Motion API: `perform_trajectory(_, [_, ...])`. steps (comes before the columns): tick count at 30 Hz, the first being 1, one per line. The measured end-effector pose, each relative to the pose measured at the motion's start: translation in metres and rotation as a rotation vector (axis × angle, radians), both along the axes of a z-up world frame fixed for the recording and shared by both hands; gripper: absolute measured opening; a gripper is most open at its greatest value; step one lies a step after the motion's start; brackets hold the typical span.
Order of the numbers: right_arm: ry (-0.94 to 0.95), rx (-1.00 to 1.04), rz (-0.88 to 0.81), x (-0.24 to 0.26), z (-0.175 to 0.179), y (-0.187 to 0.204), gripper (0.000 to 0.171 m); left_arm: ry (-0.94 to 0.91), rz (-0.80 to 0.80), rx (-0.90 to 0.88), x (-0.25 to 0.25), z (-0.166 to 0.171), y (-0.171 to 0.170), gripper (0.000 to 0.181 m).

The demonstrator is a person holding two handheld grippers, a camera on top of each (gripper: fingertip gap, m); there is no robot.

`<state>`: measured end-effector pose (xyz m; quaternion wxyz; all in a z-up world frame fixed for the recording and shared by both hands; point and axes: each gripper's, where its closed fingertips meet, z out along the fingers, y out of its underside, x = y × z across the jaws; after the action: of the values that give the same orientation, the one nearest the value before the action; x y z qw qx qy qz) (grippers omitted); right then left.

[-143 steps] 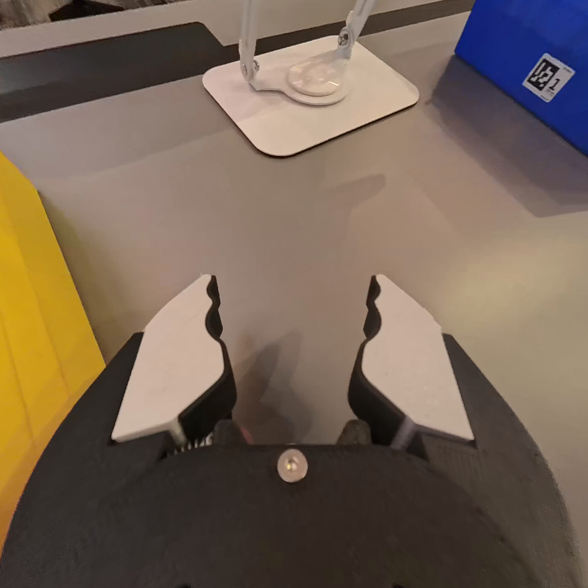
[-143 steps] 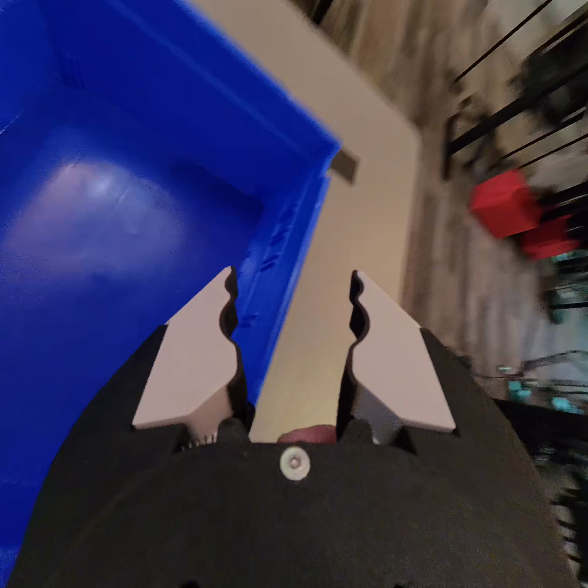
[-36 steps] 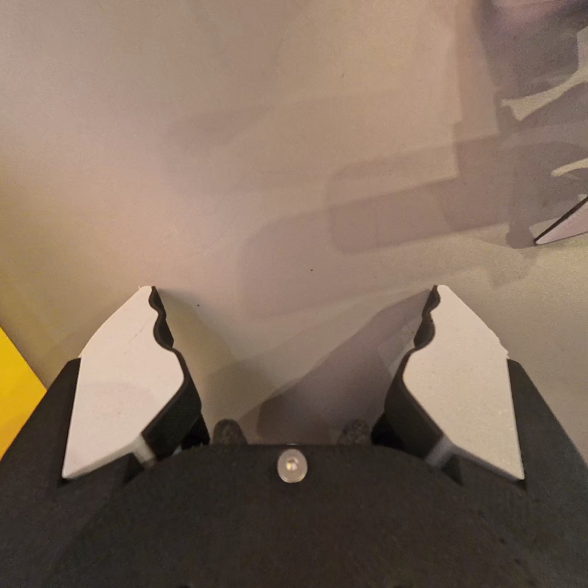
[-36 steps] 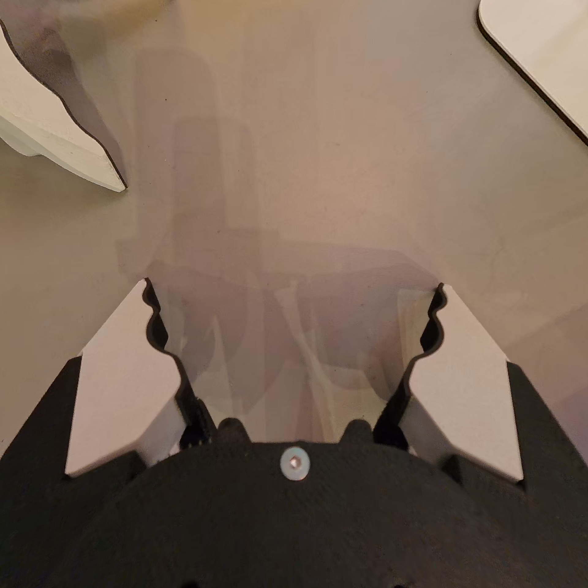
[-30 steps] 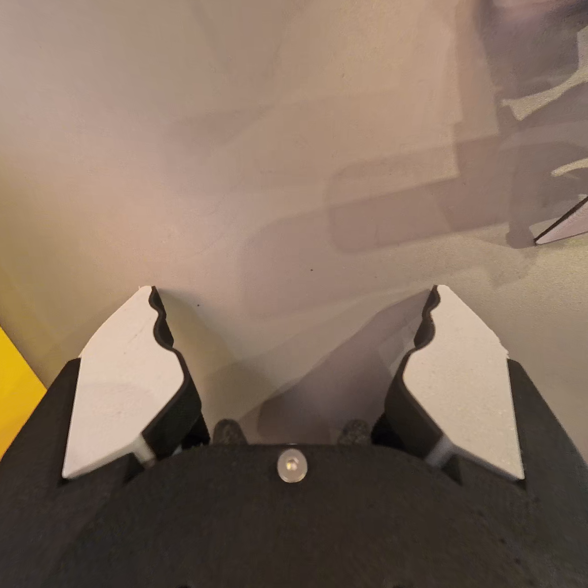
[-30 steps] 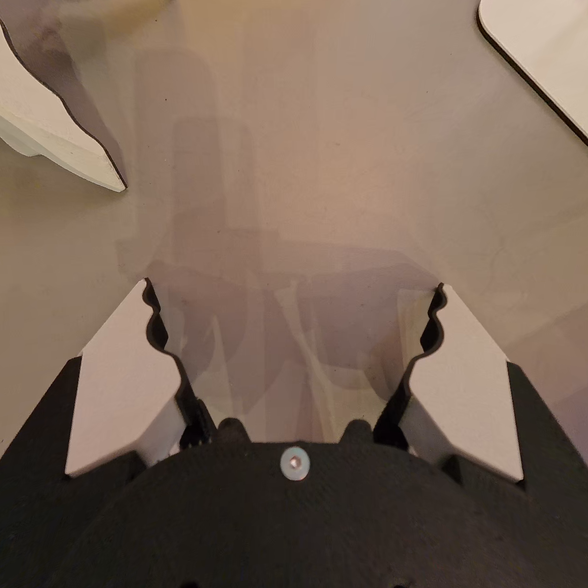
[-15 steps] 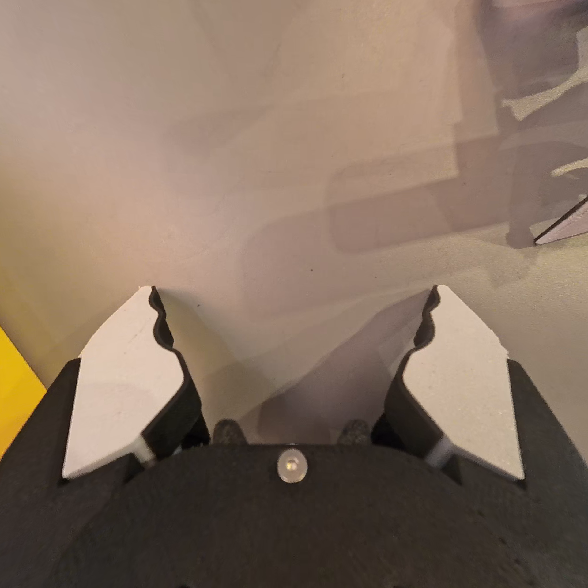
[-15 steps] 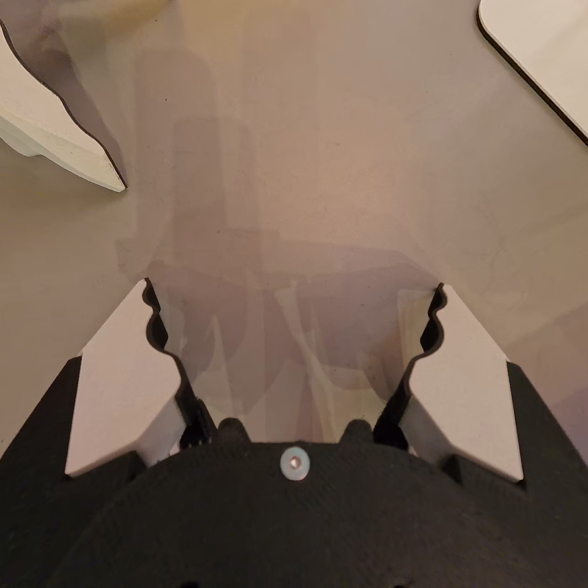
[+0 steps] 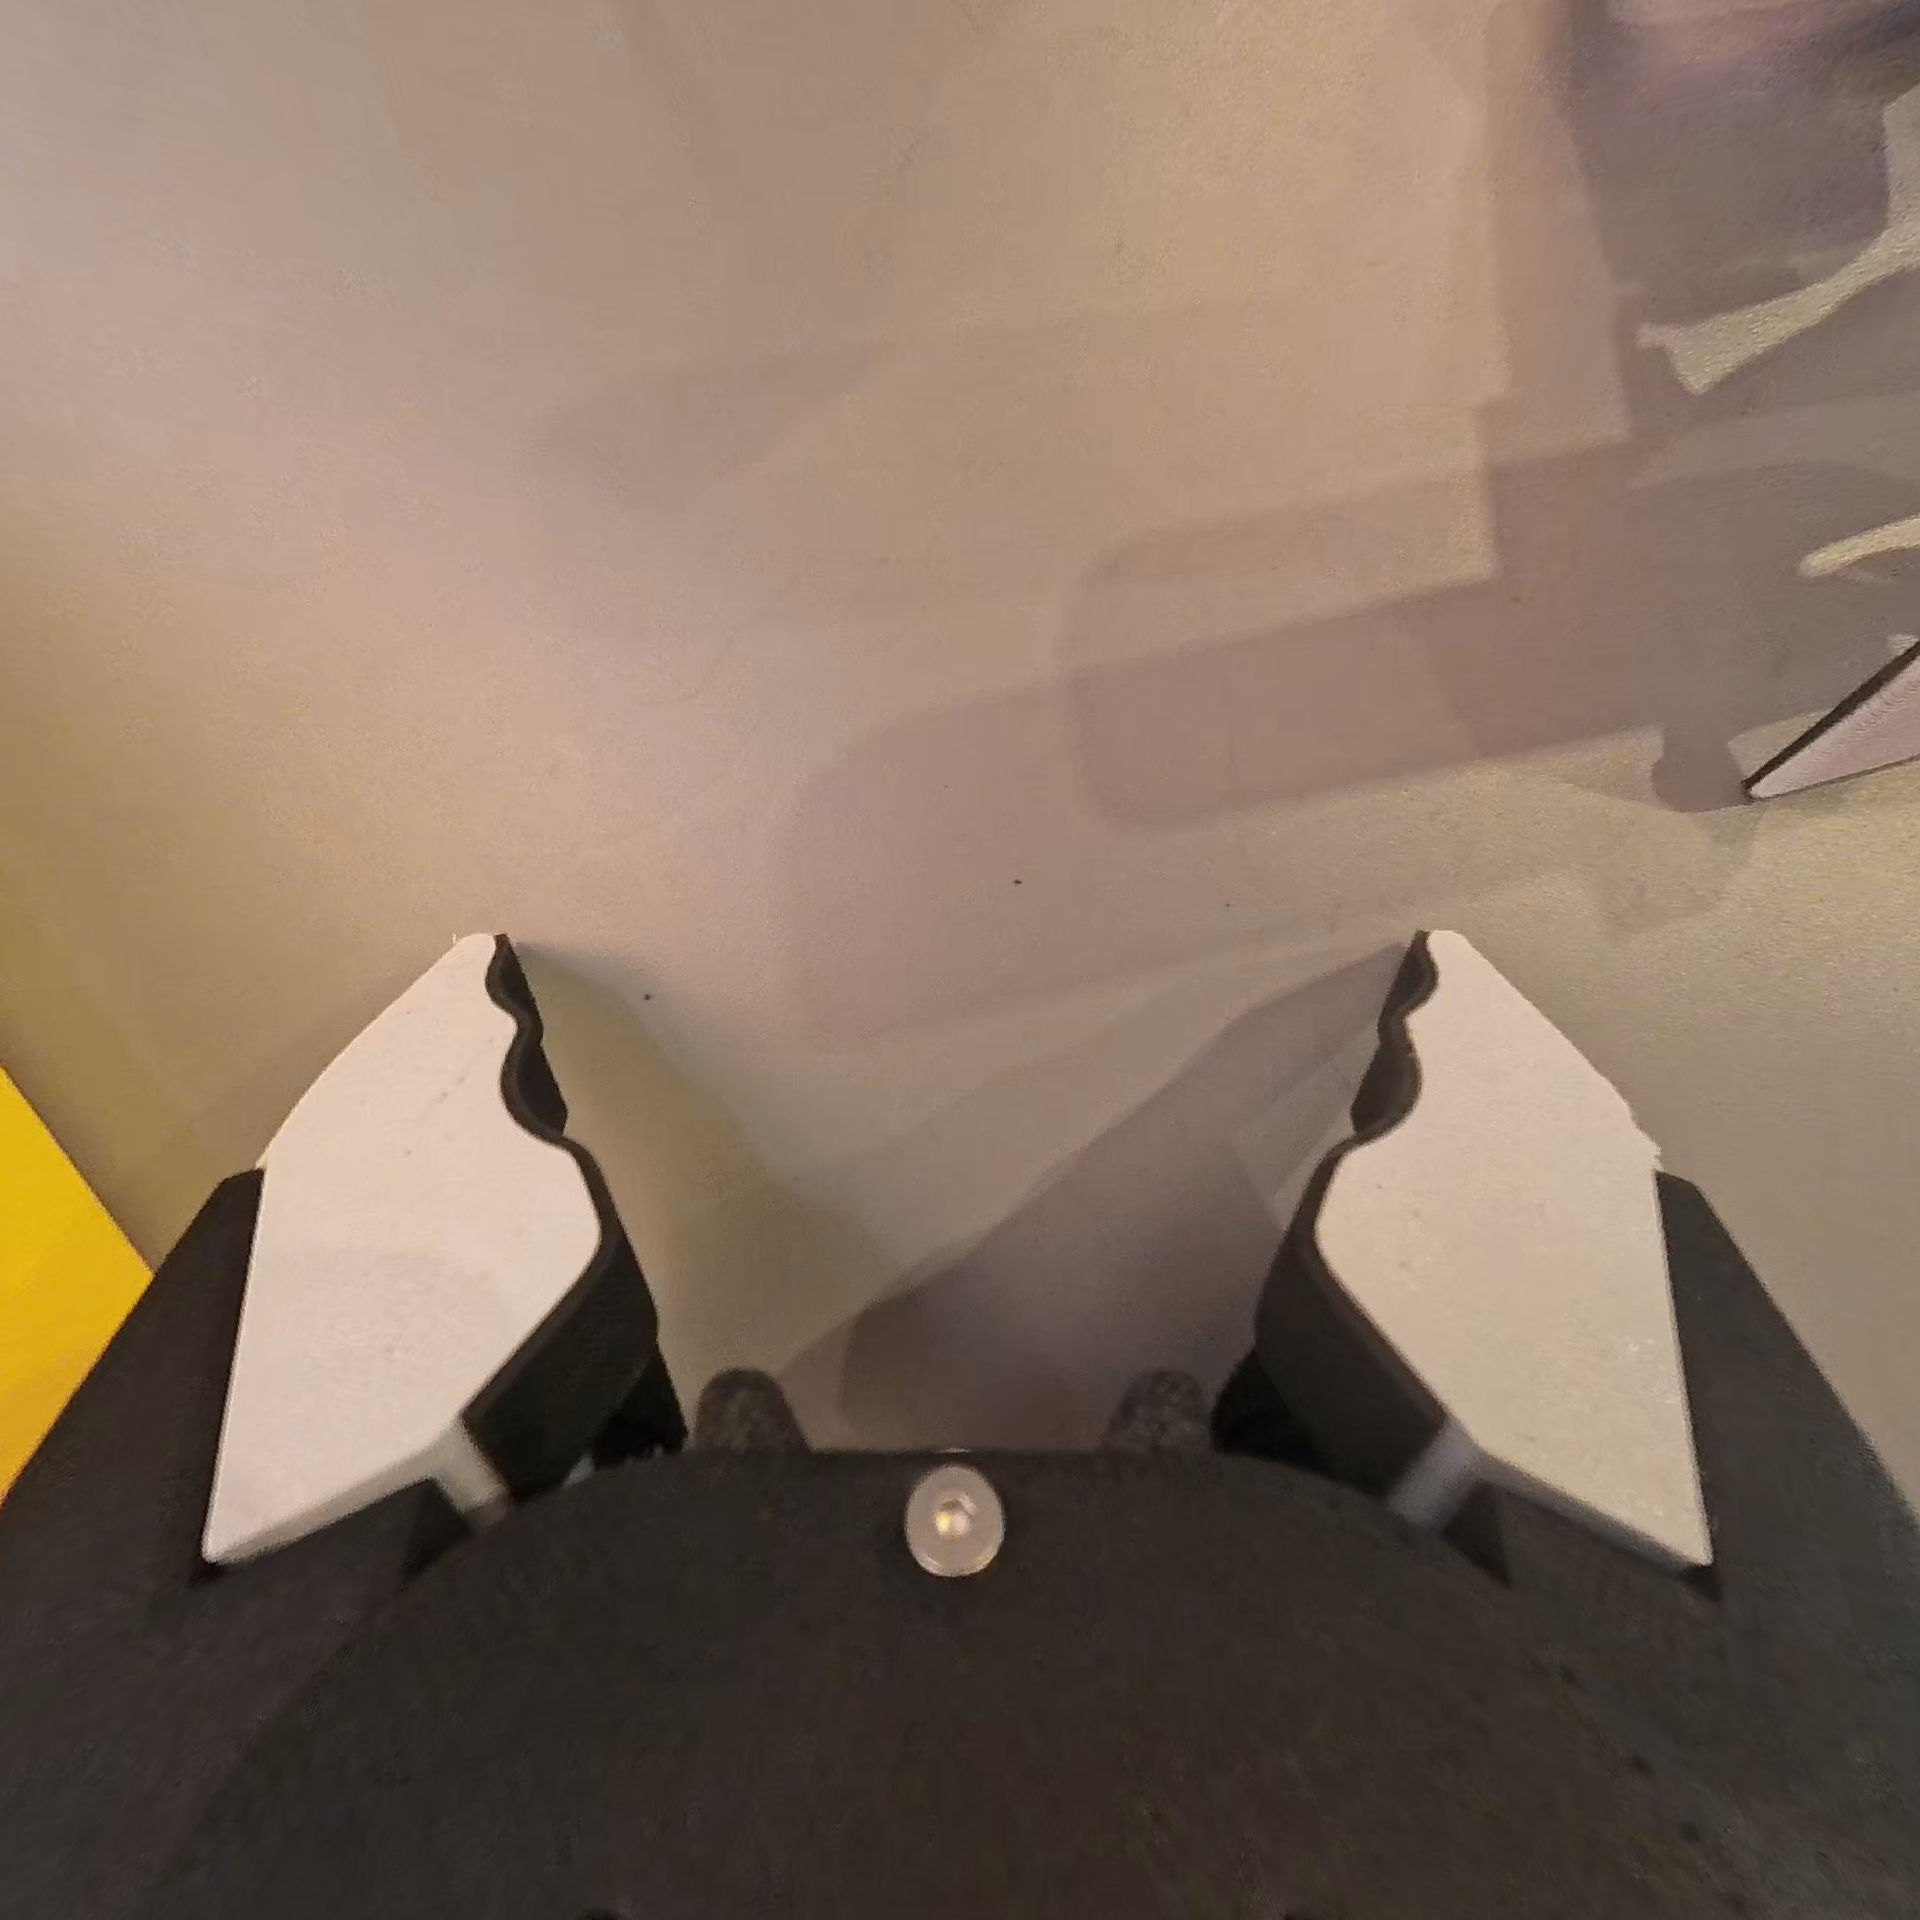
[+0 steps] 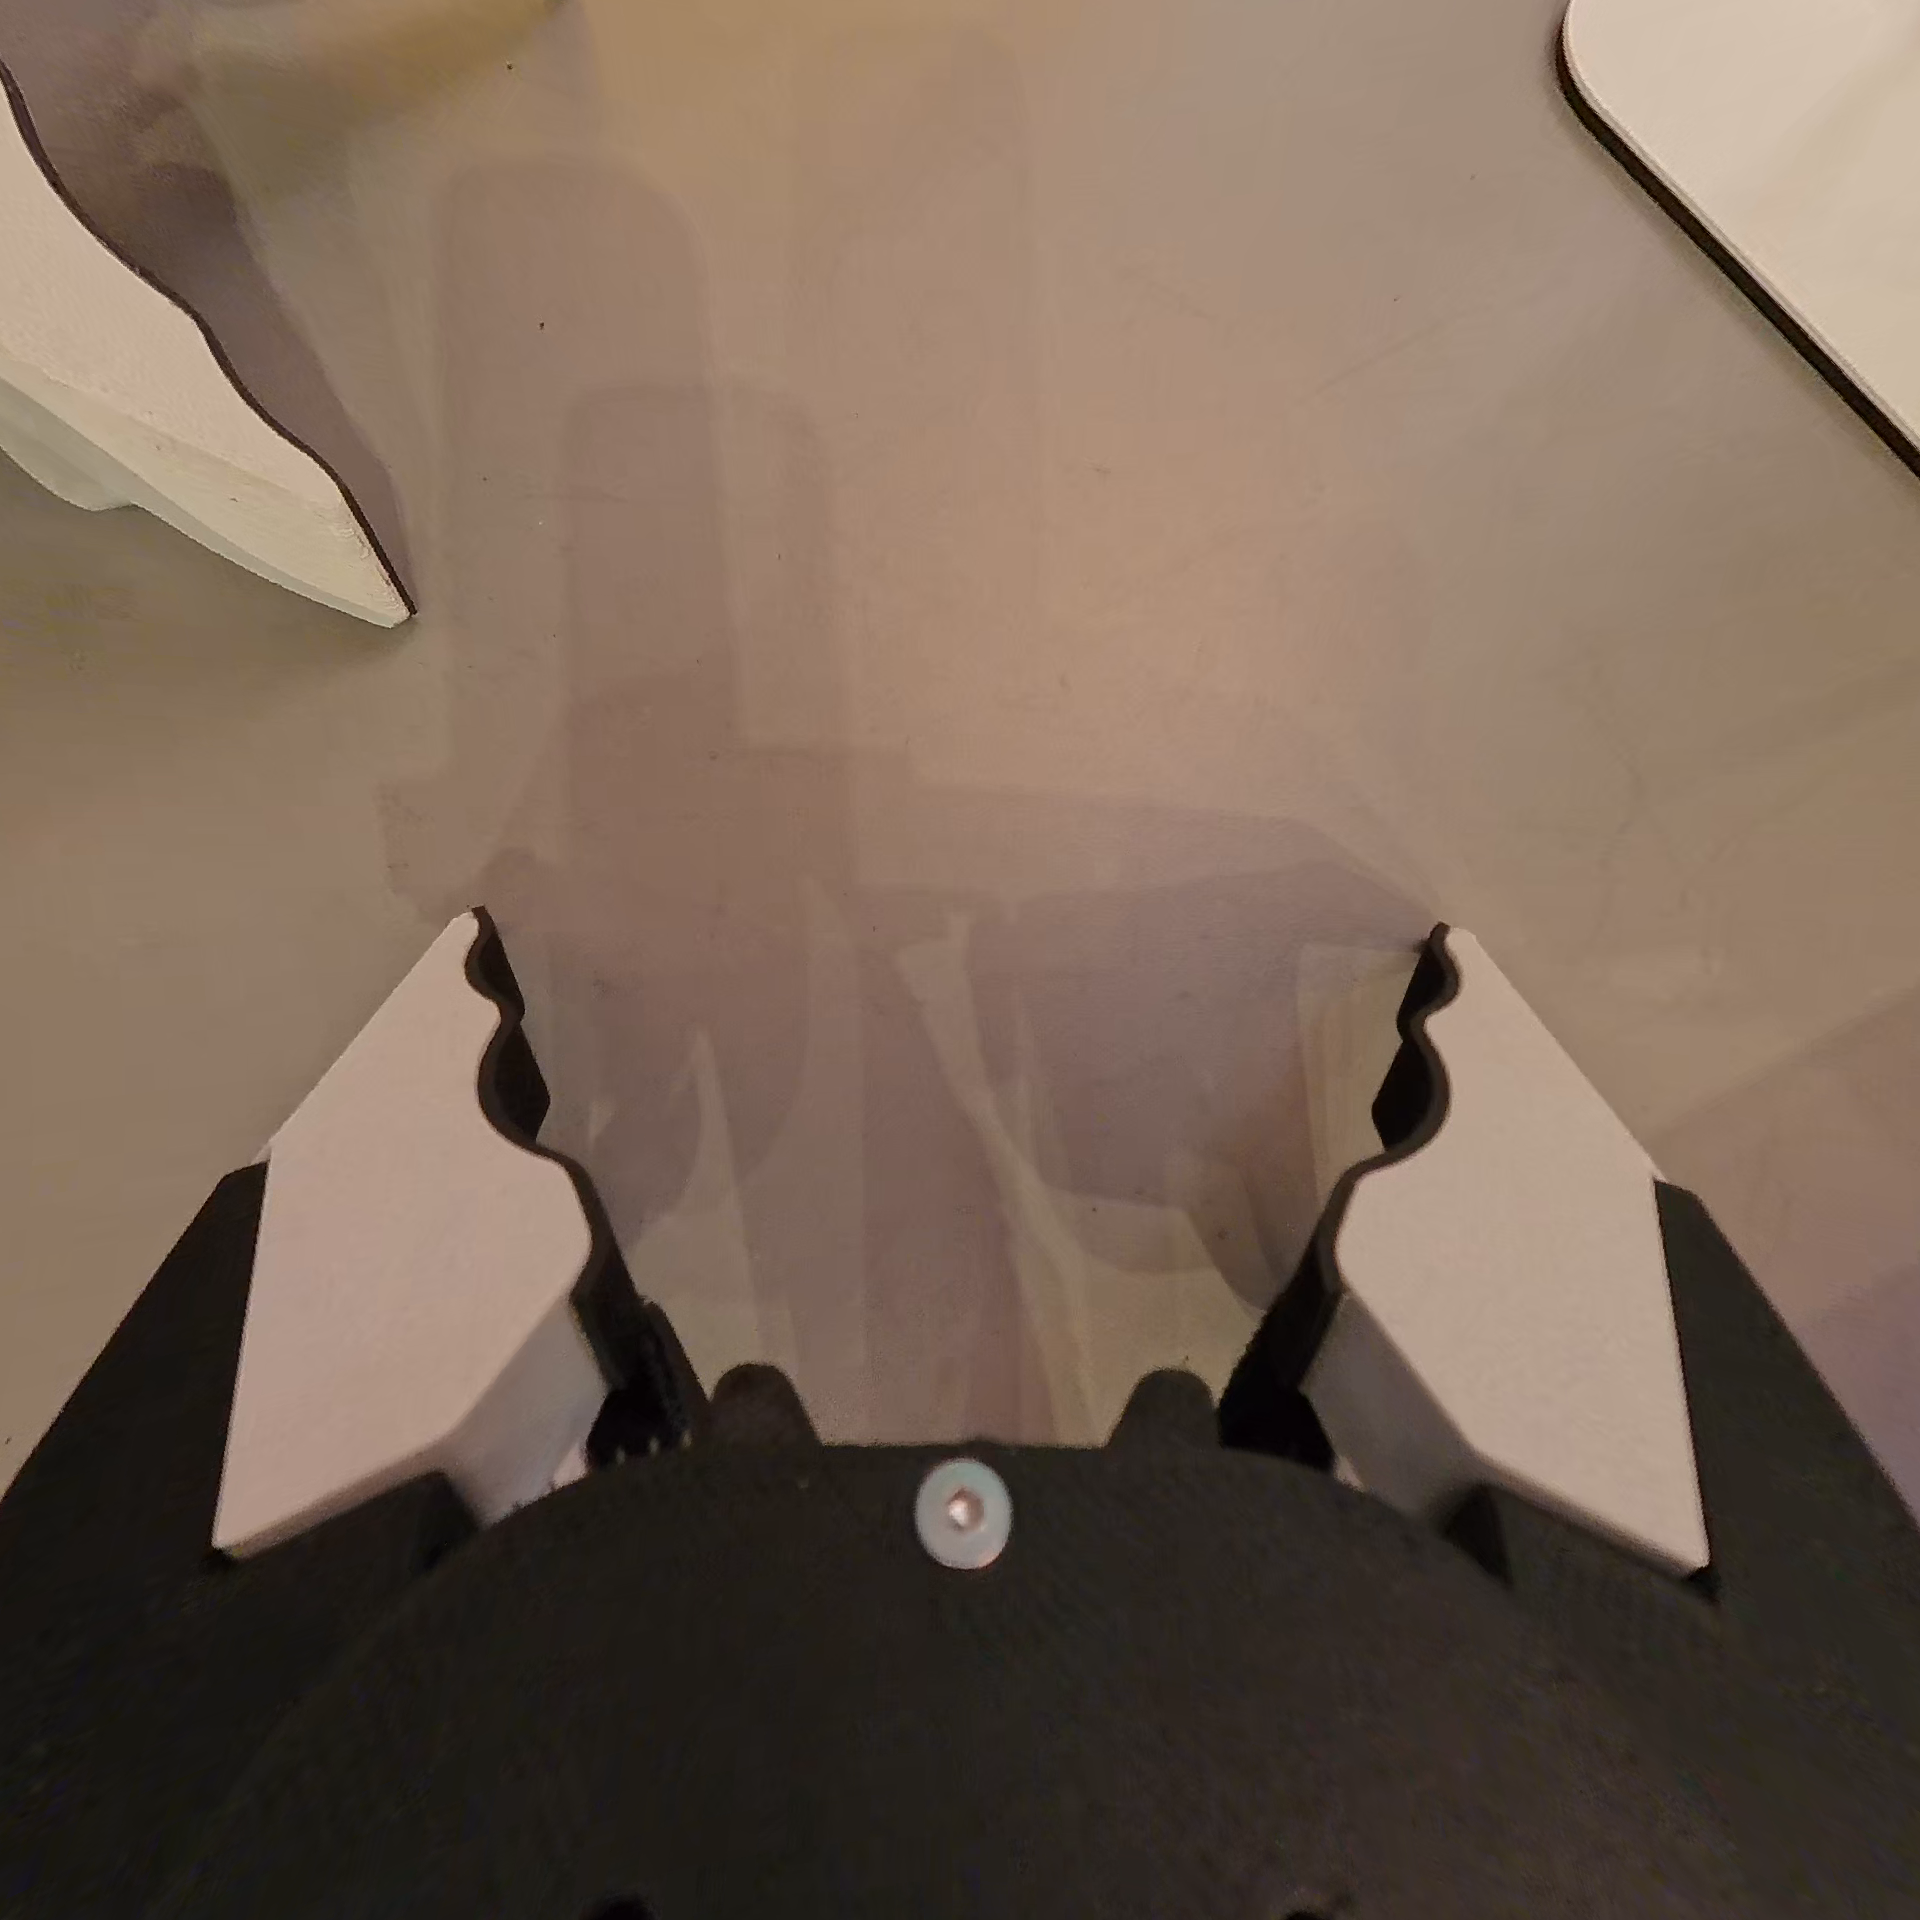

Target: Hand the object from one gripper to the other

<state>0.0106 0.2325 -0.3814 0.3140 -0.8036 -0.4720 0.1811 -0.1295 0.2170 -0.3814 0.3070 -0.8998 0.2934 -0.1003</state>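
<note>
- Left wrist view shows the left gripper [image 9: 961,945], with white wavy-edged fingers on a black body, spread wide with nothing between them, hanging close over the smooth grey-beige tabletop [image 9: 831,468].
- Right wrist view shows the right gripper [image 10: 956,925], of the same white and black make, likewise spread wide and empty above the same tabletop.
- No object to be handed over appears in either view; where it lies cannot be told from these pictures.
- A yellow bin corner [image 9: 47,1247] sits at the left edge of the left wrist view, and a white rounded flat base plate [image 10: 1766,208] at the top right of the right wrist view.
- At the top left of the right wrist view a white finger of the other gripper [image 10: 156,395] shows, so the two tools sit near each other.
- As a judgement, either the hand-over is finished and both grippers are resting, or a new pick-up is yet to start.
- To do it well: lift and tilt one gripper to bring the object into view before any closing.
- Keep the two grippers apart enough that the fingers do not knock together.
- Approach with the jaws wide, centre the object between the wavy pads, then close firmly.
</note>
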Motion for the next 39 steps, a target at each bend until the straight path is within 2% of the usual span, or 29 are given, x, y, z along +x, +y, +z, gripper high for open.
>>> perform_trajectory(16, [0.0, 0.0, -0.018, 0.0, 0.0, 0.001, 0.159, 0.0, 0.0, 0.0, 0.0, 0.0, 0.0, 0.146])
perform_trajectory(27, [-0.001, 0.0, -0.323, -0.015, 0.0, 0.021, 0.159, 0.0, 0.003, 0.0, 0.001, 0.0, 0.001, 0.146])
perform_trajectory(39, [0.0, 0.003, -0.489, -0.022, 0.0, 0.031, 0.159, -0.001, 0.018, 0.002, 0.002, 0.0, 0.0, 0.146])
